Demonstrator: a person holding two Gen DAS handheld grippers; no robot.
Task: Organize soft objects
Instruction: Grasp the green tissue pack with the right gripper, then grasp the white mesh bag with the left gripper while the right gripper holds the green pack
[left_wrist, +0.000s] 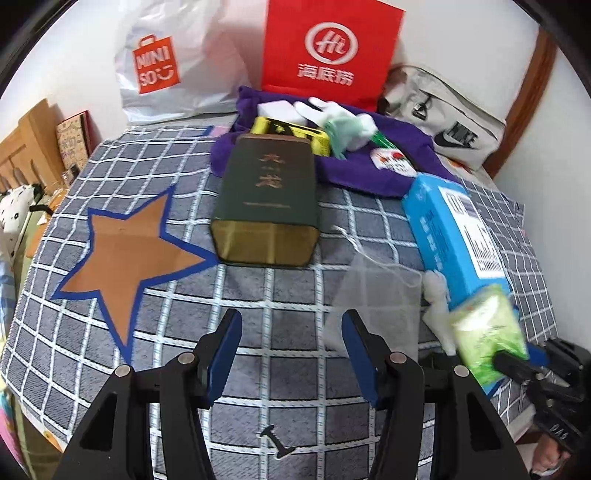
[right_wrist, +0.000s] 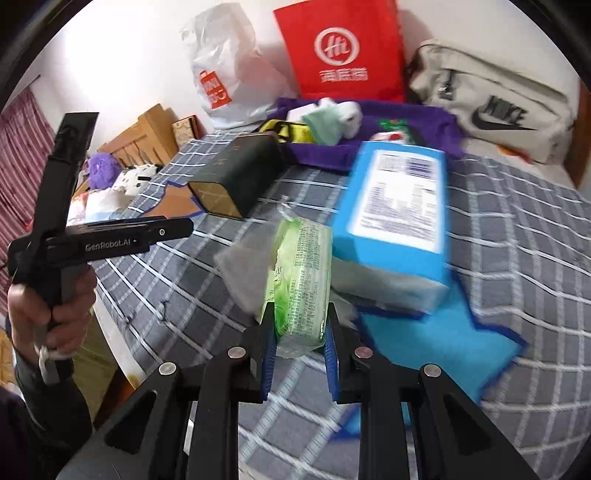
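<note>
At the bed's near edge the right gripper grips a green tissue pack, the left gripper gapes empty, and most sorting seems undone.

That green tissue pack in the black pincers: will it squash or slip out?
The green tissue pack probably squashes easily: the right gripper pinches its wrapper, which looks soft and crinkled. Its glossy film may be slippery. It likely weighs little, since it stands up from a grip at one end.
</note>
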